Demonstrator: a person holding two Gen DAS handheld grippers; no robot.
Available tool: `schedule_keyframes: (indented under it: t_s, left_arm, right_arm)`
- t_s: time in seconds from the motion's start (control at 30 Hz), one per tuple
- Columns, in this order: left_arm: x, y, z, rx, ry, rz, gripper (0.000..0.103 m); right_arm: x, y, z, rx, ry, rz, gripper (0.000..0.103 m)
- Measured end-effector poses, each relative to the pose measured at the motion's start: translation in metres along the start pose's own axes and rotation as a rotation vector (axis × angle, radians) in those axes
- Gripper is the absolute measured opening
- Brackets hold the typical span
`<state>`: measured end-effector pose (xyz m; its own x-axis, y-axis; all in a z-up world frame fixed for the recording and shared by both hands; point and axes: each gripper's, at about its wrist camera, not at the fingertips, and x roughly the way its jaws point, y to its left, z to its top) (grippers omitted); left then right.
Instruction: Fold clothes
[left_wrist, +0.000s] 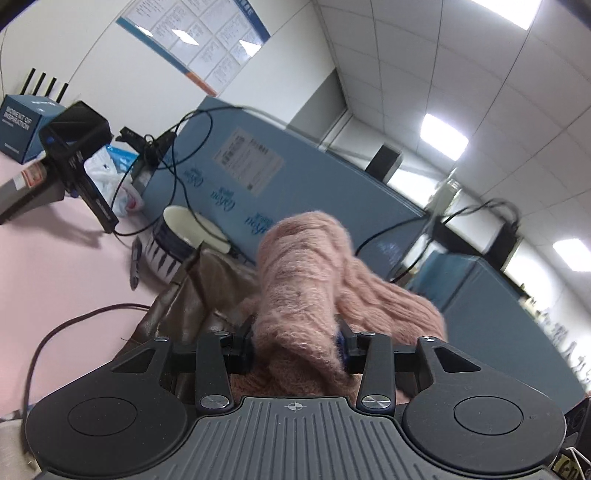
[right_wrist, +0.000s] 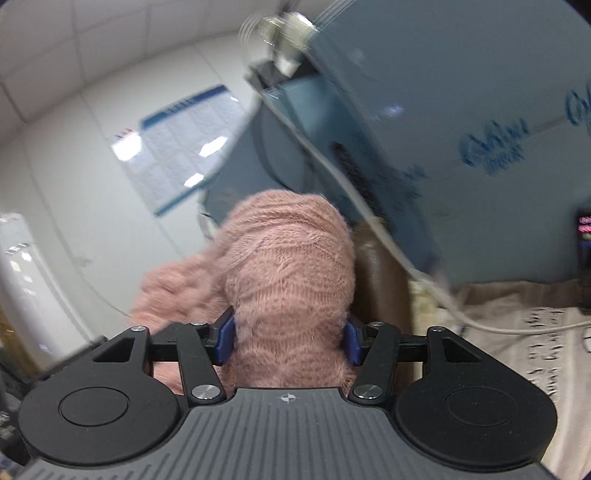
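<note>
One pink knit sweater, one brown leather garment, one striped bowl, one big blue box, one pen, two grippers

Blue box blurred (lettering unreadable); sweater hides fingertips.

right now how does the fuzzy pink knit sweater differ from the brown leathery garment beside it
The pink knit sweater is lifted and clamped between the left gripper; the brown leathery garment lies ungripped on the pink table. The sweater looks fuzzy and matte, the brown garment smooth and shiny. Both are crumpled, unfolded.
</note>
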<state>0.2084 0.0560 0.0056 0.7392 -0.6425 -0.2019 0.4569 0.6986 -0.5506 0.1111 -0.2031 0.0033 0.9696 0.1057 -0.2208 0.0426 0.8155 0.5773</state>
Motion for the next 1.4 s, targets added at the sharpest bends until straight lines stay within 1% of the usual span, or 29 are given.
schedule_keyframes:
  t_s: [0.1,0.23,0.27,0.33,0.4,0.47,0.53,0.57,0.6,0.63,0.8,0.87,1.0,1.07,1.2,1.3,1.4]
  left_arm:
    - [0.021,0.003,-0.006,0.019,0.035,0.055,0.045]
    - [0.031,-0.002,-0.016,0.113,0.018,0.099,0.050]
    - [0.031,-0.003,-0.018,0.126,0.014,0.104,0.052]
    - [0.027,-0.002,-0.018,0.123,0.005,0.092,0.060]
    - [0.023,0.001,-0.017,0.093,-0.005,0.075,0.076]
    - [0.019,0.002,-0.016,0.073,-0.025,0.077,0.085]
    - [0.014,0.000,-0.015,0.059,-0.046,0.090,0.094]
    - [0.011,-0.001,-0.015,0.047,-0.065,0.106,0.100]
    - [0.006,0.000,-0.014,0.031,-0.090,0.117,0.102]
    - [0.000,0.000,-0.012,0.014,-0.116,0.125,0.103]
    - [-0.030,0.006,-0.006,-0.089,-0.214,0.163,0.103]
    - [-0.045,0.003,-0.007,-0.105,-0.247,0.168,0.103]
    - [-0.072,-0.017,-0.014,-0.035,-0.281,0.166,0.103]
    - [-0.083,-0.030,-0.020,0.006,-0.290,0.174,0.103]
    - [-0.100,-0.053,-0.039,0.103,-0.277,0.204,0.103]
    - [-0.112,-0.068,-0.056,0.164,-0.259,0.212,0.103]
    - [-0.125,-0.080,-0.075,0.222,-0.273,0.254,0.103]
  right_arm:
    - [0.012,-0.017,-0.004,0.010,0.025,-0.024,0.054]
    - [0.021,-0.027,-0.010,0.000,0.038,-0.038,0.054]
    - [0.022,-0.027,-0.011,-0.009,0.041,-0.044,0.054]
    - [0.020,-0.023,-0.012,-0.032,0.038,-0.057,0.055]
    - [0.017,-0.018,-0.012,-0.055,0.024,-0.076,0.062]
    - [0.013,-0.013,-0.010,-0.078,0.001,-0.098,0.073]
    - [0.007,-0.009,-0.009,-0.083,-0.011,-0.108,0.077]
    - [0.004,-0.008,-0.007,-0.079,-0.017,-0.112,0.080]
    - [0.000,-0.007,-0.006,-0.075,-0.025,-0.120,0.083]
    - [-0.004,-0.006,-0.005,-0.073,-0.033,-0.129,0.086]
    - [-0.034,-0.002,0.000,-0.078,-0.066,-0.160,0.089]
    - [-0.048,0.001,-0.001,-0.088,-0.079,-0.157,0.090]
    - [-0.076,0.009,-0.004,-0.145,-0.101,-0.155,0.092]
    - [-0.089,0.013,-0.005,-0.182,-0.112,-0.151,0.095]
    - [-0.111,0.022,-0.013,-0.253,-0.123,-0.142,0.099]
    - [-0.124,0.024,-0.023,-0.279,-0.128,-0.136,0.101]
    - [-0.136,0.026,-0.036,-0.300,-0.149,-0.138,0.103]
